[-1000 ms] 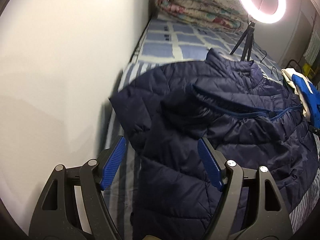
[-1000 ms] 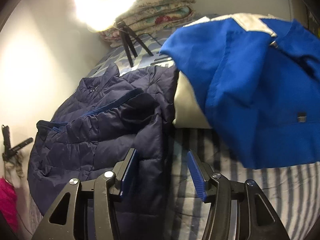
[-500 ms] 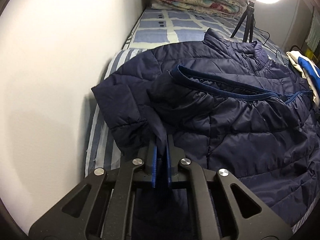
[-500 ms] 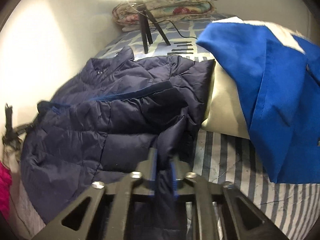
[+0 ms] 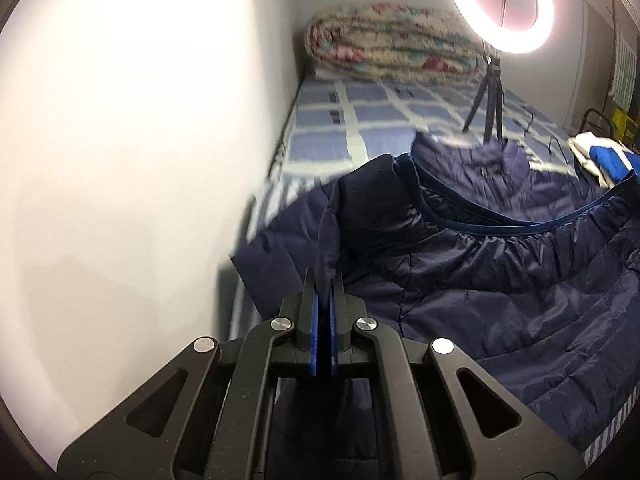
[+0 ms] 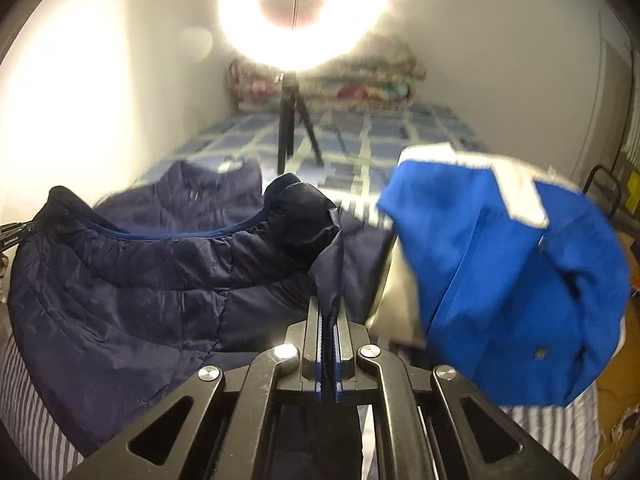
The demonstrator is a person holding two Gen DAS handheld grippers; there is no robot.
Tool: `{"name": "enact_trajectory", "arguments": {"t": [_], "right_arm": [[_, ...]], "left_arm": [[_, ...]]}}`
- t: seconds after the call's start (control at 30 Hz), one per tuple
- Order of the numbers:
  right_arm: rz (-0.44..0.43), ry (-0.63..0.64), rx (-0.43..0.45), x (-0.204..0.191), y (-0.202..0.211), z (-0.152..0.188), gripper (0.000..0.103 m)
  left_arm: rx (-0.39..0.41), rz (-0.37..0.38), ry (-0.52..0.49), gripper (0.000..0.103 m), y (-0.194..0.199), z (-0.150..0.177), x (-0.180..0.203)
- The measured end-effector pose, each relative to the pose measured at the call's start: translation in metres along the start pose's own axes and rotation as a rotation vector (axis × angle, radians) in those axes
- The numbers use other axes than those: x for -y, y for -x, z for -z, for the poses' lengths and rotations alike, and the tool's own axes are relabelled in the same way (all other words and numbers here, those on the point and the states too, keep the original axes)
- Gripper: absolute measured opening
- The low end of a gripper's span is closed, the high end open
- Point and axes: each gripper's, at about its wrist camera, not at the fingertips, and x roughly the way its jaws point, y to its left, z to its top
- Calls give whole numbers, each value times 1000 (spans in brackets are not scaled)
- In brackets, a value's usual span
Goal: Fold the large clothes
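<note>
A dark navy quilted puffer jacket (image 5: 500,280) lies spread across the bed, collar toward the far end. My left gripper (image 5: 323,292) is shut on a fold of its fabric at the side nearest the wall, and the pinched cloth rises from the jaws. In the right wrist view the same jacket (image 6: 132,280) fills the left half. There my right gripper (image 6: 328,312) is shut on a raised fold at the jacket's other side. Between the two grips the jacket's near part hangs lifted off the bed.
A white wall (image 5: 140,160) runs close along the left. A ring light on a tripod (image 5: 494,92) stands on the bed (image 5: 360,120), with a rolled floral quilt (image 5: 392,52) behind. A blue and white garment (image 6: 508,280) lies right of the jacket.
Both grippers went from wide open over the jacket to shut on its fabric, then rose, pulling the pinched folds up off the bed.
</note>
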Motion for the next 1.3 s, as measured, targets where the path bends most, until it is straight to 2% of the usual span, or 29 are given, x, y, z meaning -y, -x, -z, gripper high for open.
{"name": "enact_trajectory", "arguments": {"t": [0.1, 0.33, 0.57, 0.73, 0.97, 1.13, 1.2, 1.27, 1.3], "right_arm": [[41, 22, 33, -7, -6, -16, 1], [144, 50, 63, -16, -46, -56, 1], [244, 95, 38, -17, -98, -82, 1], [292, 134, -8, -15, -135, -86, 1], [329, 176, -71, -12, -171, -84, 1], [328, 190, -144, -13, -189, -78, 3], [320, 198, -151, -13, -186, -81, 19], [295, 188, -138, -12, -176, -84, 26], [269, 155, -118, -9, -164, -87, 28]], "left_arm": [[19, -6, 17, 2, -4, -16, -4], [39, -55, 7, 2, -41, -56, -7], [25, -99, 2, 2, -93, -85, -8], [1, -119, -37, 2, -135, -92, -1], [-46, -126, -30, 2, -180, -86, -5], [-103, -154, -68, 12, -200, -76, 10], [-99, -161, -86, 28, -195, -77, 13], [-61, -162, -71, 38, -177, -84, 13], [-30, -150, -55, 38, -163, -89, 14]]}}
